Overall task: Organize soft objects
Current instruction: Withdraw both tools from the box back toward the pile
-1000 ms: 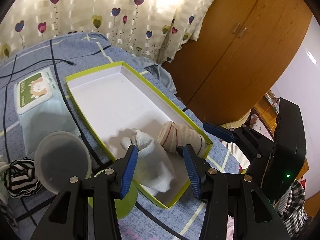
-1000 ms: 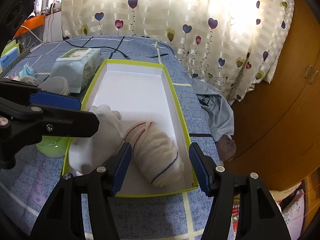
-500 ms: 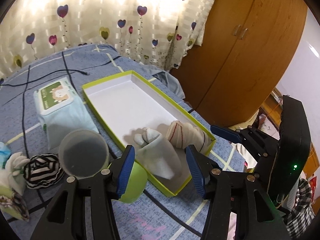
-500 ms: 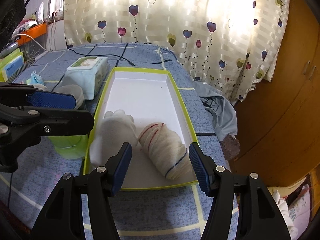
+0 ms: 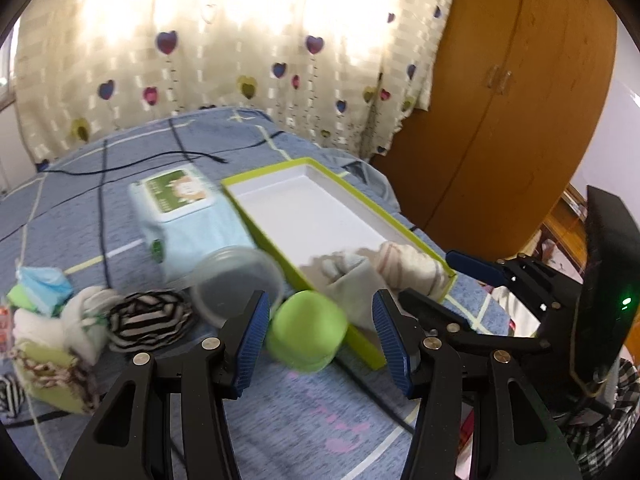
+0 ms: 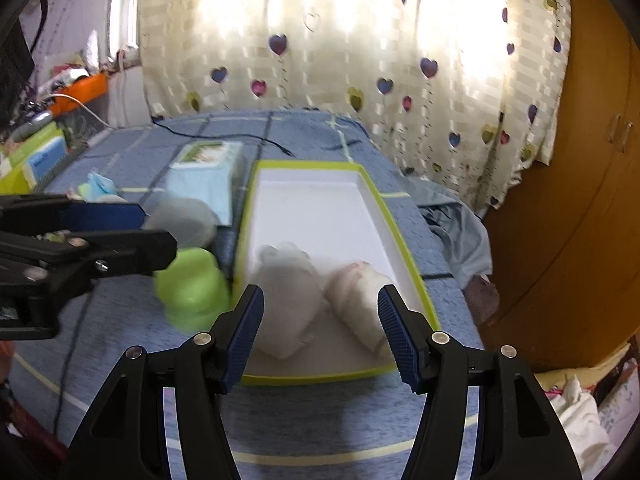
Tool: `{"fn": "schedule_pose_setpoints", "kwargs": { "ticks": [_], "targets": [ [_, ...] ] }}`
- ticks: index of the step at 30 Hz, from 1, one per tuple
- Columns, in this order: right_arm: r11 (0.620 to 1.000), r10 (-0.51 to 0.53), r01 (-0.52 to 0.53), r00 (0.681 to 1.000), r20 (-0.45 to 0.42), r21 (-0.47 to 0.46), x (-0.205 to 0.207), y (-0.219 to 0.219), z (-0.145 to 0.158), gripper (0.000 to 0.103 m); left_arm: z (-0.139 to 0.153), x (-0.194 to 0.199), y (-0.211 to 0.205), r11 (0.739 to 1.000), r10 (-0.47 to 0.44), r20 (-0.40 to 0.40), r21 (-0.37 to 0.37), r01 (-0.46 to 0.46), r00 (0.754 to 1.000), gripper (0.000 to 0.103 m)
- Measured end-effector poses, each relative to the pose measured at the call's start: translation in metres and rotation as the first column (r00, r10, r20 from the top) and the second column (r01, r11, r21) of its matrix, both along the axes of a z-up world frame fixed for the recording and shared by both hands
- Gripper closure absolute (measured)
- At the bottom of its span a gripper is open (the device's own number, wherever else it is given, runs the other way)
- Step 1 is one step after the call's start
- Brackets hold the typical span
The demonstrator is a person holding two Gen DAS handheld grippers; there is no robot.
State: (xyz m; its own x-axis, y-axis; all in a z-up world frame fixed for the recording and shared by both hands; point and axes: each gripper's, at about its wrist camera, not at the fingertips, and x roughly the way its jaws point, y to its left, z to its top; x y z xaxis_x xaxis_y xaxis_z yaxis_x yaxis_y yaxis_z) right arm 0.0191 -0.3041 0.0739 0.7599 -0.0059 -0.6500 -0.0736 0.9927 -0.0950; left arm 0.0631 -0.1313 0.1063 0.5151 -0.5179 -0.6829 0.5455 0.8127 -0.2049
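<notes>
— Where have the socks ended up?

— Two rolled bundles lie side by side at the near end of the green-rimmed box (image 6: pixel 404 240): a plain white sock bundle (image 6: pixel 288 292) on the left, a red-striped sock bundle (image 6: pixel 360 300) touching it on the right. The right gripper (image 6: pixel 320 332) hangs above the box's near edge, jaws apart, nothing between them; both bundles lie just beyond its tips.

— And the left one?

— The left gripper (image 5: pixel 318 340) is held left of the box over the bedspread (image 5: pixel 280 420), jaws spread and empty. A green cup (image 5: pixel 306 332) with a clear lid (image 5: pixel 236 284) lies just past it. More socks wait at the far left, among them a black-and-white striped sock (image 5: pixel 150 318).

— Any writing?

— The wipes pack (image 5: pixel 180 208) has a green label, too blurred to read.
</notes>
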Motion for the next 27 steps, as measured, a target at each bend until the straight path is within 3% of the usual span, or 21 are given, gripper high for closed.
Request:
{"fn": "schedule_pose_setpoints", "kwargs": {
  "ticks": [9,27],
  "targets": [
    [0.993,0.114,-0.115,0.993,0.032,0.017,0.003,0.047,0.004,0.043,-0.002,-0.006,0.062,0.990,0.140,0.028,-0.004,-0.140,0.990,0.050],
    [0.959,0.283,-0.282,0.959,-0.001,0.024,0.024,0.130,-0.014,0.043,-0.023,-0.009,0.178,0.920,0.393,0.010,-0.006,-0.393,0.920,0.050]
  ]
}}
